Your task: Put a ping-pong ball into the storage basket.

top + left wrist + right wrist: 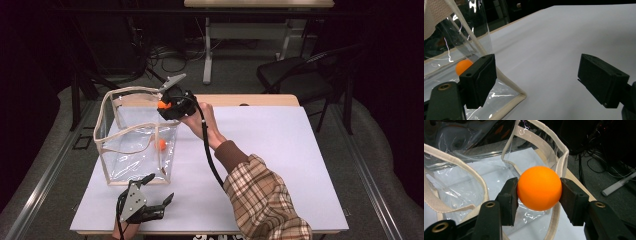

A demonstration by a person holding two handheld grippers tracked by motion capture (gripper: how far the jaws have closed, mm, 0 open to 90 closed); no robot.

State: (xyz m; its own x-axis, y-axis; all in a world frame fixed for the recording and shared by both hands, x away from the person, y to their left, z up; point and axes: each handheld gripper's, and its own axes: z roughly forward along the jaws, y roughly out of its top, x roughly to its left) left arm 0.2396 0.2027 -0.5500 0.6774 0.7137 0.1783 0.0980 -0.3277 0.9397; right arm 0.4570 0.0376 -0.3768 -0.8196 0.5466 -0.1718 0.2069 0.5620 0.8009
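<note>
we held the orange ball point(539, 188) clamped in the right gripper point(539, 192) above the clear bag point(106, 111), judged release best once centred over its mouth, left gripper point(536, 80) gaping empty.

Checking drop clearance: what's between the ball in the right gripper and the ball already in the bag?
Nothing solid: the held ball hangs over the clear bag's open rim. In the high view, only the bag's empty interior separates it from the second ball on the bottom.

Second orange ball point(463, 66) inside clear bag point(477, 37) half hidden behind left claw point(544, 83) pad. Bag top cut off at frame edge. Left hand point(120, 231) cropped by bottom edge. Held ball point(163, 105) mostly masked by right claw point(169, 107).
</note>
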